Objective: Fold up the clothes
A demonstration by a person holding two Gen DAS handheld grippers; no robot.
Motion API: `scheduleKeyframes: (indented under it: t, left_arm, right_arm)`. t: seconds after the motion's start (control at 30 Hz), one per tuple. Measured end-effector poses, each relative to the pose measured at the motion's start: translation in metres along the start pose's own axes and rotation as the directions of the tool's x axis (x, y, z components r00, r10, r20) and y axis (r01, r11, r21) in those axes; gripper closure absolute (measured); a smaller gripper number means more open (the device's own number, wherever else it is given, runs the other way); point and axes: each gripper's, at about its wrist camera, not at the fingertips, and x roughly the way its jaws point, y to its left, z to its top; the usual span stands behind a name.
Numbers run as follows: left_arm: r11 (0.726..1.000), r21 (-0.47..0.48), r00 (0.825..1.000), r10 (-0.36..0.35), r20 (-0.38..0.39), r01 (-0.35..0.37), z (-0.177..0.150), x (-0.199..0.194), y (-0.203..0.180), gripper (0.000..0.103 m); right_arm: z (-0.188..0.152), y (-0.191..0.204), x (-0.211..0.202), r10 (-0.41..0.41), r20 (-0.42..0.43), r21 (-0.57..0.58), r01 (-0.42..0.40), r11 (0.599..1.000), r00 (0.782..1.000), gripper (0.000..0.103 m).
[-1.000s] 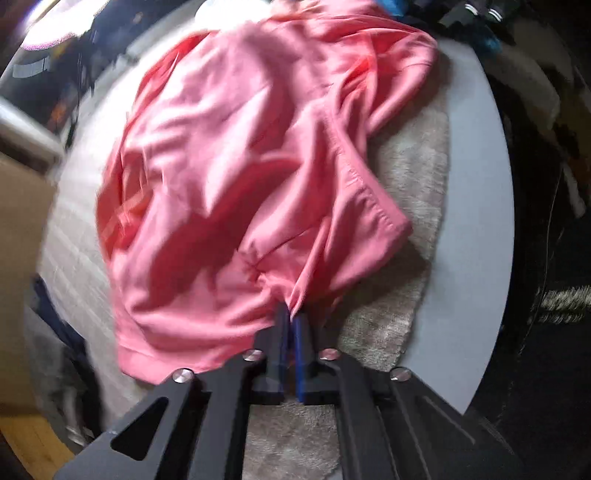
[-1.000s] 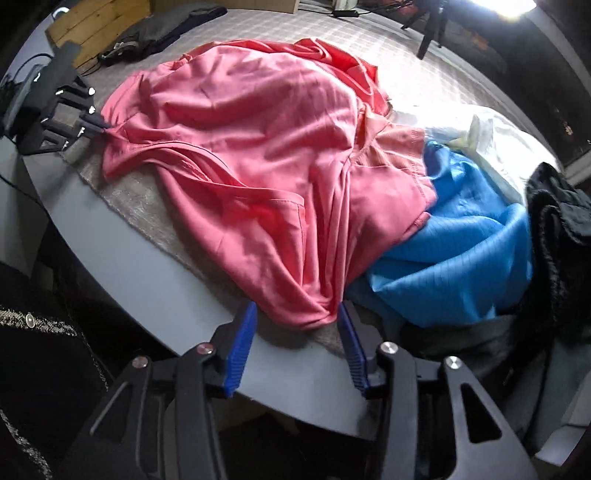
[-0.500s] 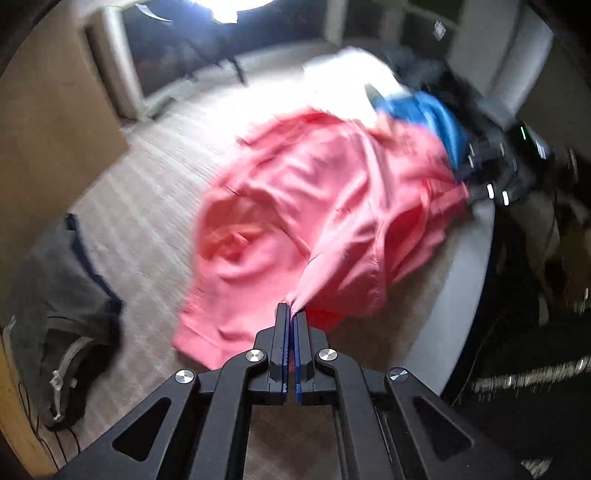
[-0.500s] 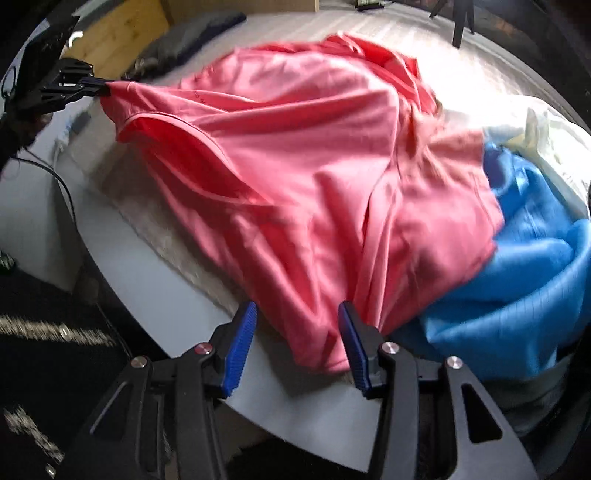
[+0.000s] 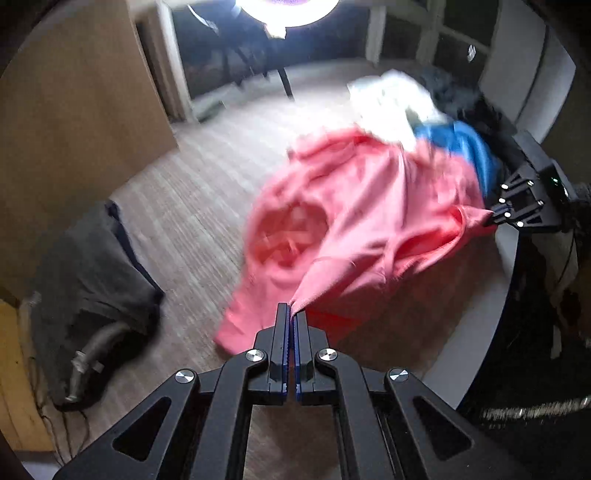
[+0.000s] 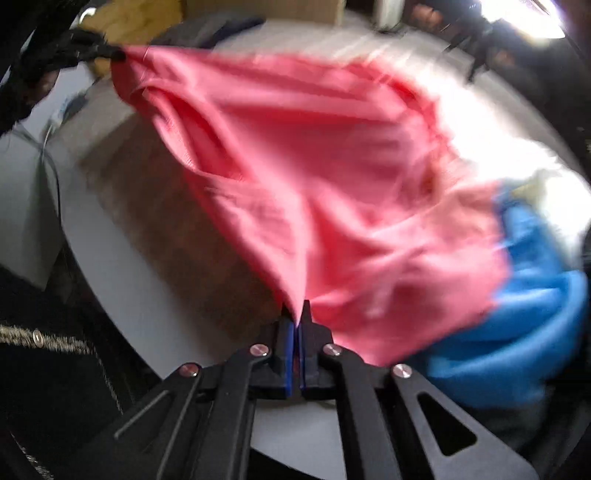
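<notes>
Left hand-held gripper (image 5: 290, 314): fingers pressed together, pinching a corner of the pink garment (image 5: 362, 206) right at their blue-lined tips; the cloth rises from the tips and runs away ahead and to the right.
Right hand-held gripper (image 6: 296, 314): fingers pressed together on another edge of the pink garment, a pinch of fabric caught between the tips; in the left wrist view it (image 5: 498, 214) shows far off at the right, with the cloth drawn to a point at its tips.
Pink garment: slung between the two hand-held grippers, partly raised off the tabletop (image 5: 476, 339), sagging and rumpled in the middle; blurred in both views.
Far side of the garment: it trails back onto the pile beyond both hand-held grippers.
Blue garment (image 6: 532, 295): just right of the right hand-held gripper, lying partly under the pink one.
White garment (image 5: 395, 107): beyond the blue one, far ahead of the left hand-held gripper, brightly lit.
Grey mat (image 6: 177, 229): on the tabletop under the pink cloth, ahead and left of the right hand-held gripper.
Dark grey garment (image 5: 88, 273): crumpled well to the left of the left hand-held gripper, apart from the pile.
Lamp (image 5: 288, 11): glaring at the top, far ahead of the left hand-held gripper.
</notes>
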Motion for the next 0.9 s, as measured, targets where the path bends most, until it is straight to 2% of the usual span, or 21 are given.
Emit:
scheduleKeyframes:
  t: [0.07,0.1,0.13,0.2,0.23,0.3,0.33,0.4,0.5,0.63,0.67,0.7,0.8,0.87,0.9]
  left_arm:
    - [1.000,-0.026,0.995,0.015,0.096,-0.013,0.022,-0.037,0.007,0.102]
    - [0.999,-0.029,0.988,0.017,0.151,-0.013,0.034,-0.060,0.010,0.102]
    - [0.999,-0.021,0.978,0.029,0.208,-0.026,0.045,-0.084,0.009,0.102]
    - [0.996,-0.001,0.941,0.083,0.328,-0.087,0.065,-0.138,0.002,0.102]
    - [0.993,0.005,0.917,0.105,0.386,-0.116,0.072,-0.165,-0.003,0.102]
    - [0.986,0.004,0.856,0.145,0.496,-0.170,0.086,-0.219,-0.012,0.102]
    - [0.985,0.003,0.835,0.147,0.530,-0.175,0.090,-0.240,-0.014,0.102]
    - [0.983,-0.008,0.788,0.154,0.597,-0.186,0.097,-0.287,-0.021,0.102]
    - [0.971,-0.025,0.747,0.200,0.634,-0.239,0.105,-0.337,-0.029,0.102]
    - [0.946,-0.052,0.687,0.270,0.675,-0.320,0.106,-0.390,-0.037,0.102]
    - [0.941,-0.056,0.679,0.282,0.678,-0.334,0.108,-0.399,-0.037,0.102]
    - [0.936,-0.063,0.673,0.295,0.678,-0.347,0.110,-0.406,-0.036,0.102]
    - [0.924,-0.101,0.660,0.338,0.671,-0.369,0.122,-0.416,-0.027,0.102]
    - [0.914,-0.121,0.661,0.367,0.655,-0.388,0.133,-0.412,-0.018,0.102]
    - [0.909,-0.129,0.666,0.382,0.640,-0.397,0.140,-0.405,-0.012,0.102]
  right_arm:
    - [0.018,-0.015,-0.051,-0.117,0.120,0.045,0.113,0.993,0.986,0.102]
    - [0.028,-0.021,-0.082,-0.182,0.193,0.082,0.169,0.982,0.964,0.102]
    - [0.040,-0.027,-0.119,-0.255,0.279,0.131,0.226,0.965,0.926,0.102]
    - [0.060,-0.034,-0.186,-0.384,0.431,0.239,0.306,0.921,0.817,0.102]
    - [0.068,-0.035,-0.213,-0.426,0.487,0.281,0.325,0.903,0.763,0.102]
    - [0.076,-0.026,-0.263,-0.503,0.567,0.346,0.366,0.864,0.652,0.102]
    - [0.080,-0.017,-0.288,-0.528,0.600,0.376,0.371,0.849,0.601,0.102]
    - [0.087,-0.008,-0.335,-0.544,0.650,0.414,0.353,0.839,0.531,0.102]
    - [0.095,0.012,-0.392,-0.571,0.690,0.434,0.377,0.818,0.445,0.102]
    - [0.109,0.030,-0.449,-0.582,0.721,0.419,0.432,0.799,0.377,0.102]
    - [0.114,0.031,-0.458,-0.587,0.723,0.418,0.445,0.792,0.365,0.102]
    - [0.123,0.032,-0.463,-0.591,0.724,0.416,0.458,0.785,0.356,0.102]
    - [0.145,0.029,-0.465,-0.599,0.723,0.401,0.496,0.770,0.345,0.102]
    - [0.161,0.024,-0.462,-0.603,0.721,0.389,0.520,0.760,0.341,0.102]
    - [0.172,0.021,-0.456,-0.604,0.718,0.381,0.530,0.757,0.346,0.102]
